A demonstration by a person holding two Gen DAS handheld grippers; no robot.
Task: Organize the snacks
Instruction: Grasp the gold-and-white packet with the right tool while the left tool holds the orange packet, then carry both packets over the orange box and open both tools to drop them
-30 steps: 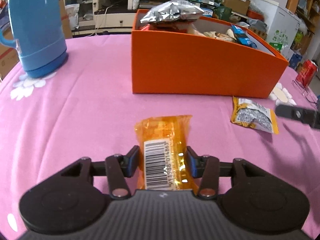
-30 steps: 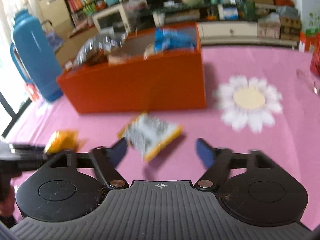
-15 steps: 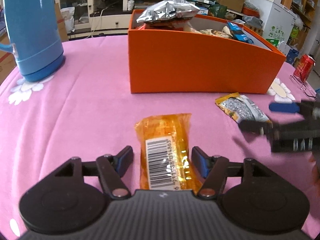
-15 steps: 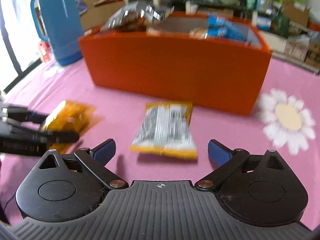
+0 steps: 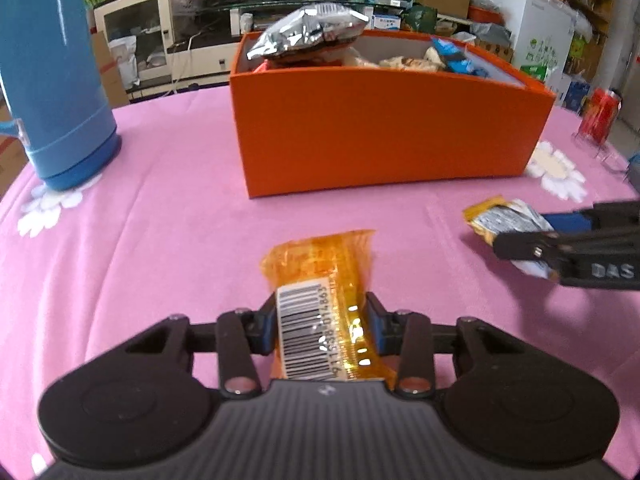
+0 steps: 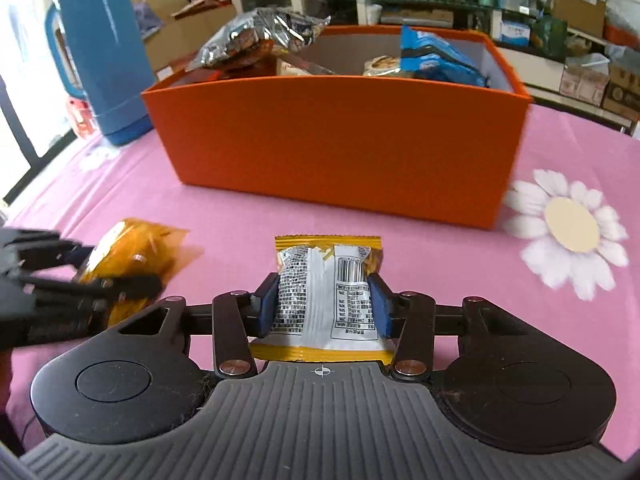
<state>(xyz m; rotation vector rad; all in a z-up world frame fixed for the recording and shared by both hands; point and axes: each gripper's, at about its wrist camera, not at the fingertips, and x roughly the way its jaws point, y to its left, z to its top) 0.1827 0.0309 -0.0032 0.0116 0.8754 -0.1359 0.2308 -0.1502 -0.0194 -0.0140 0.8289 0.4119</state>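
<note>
An orange box is seen on a pink tablecloth printed with white daisies. Left of the box, a blue flask is noted. In front of it, an amber translucent packet and a white, yellow-edged packet are recorded.

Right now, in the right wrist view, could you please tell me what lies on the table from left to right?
Blue thermos → orange snack packet → white-and-yellow snack packet → white daisy print.
</note>
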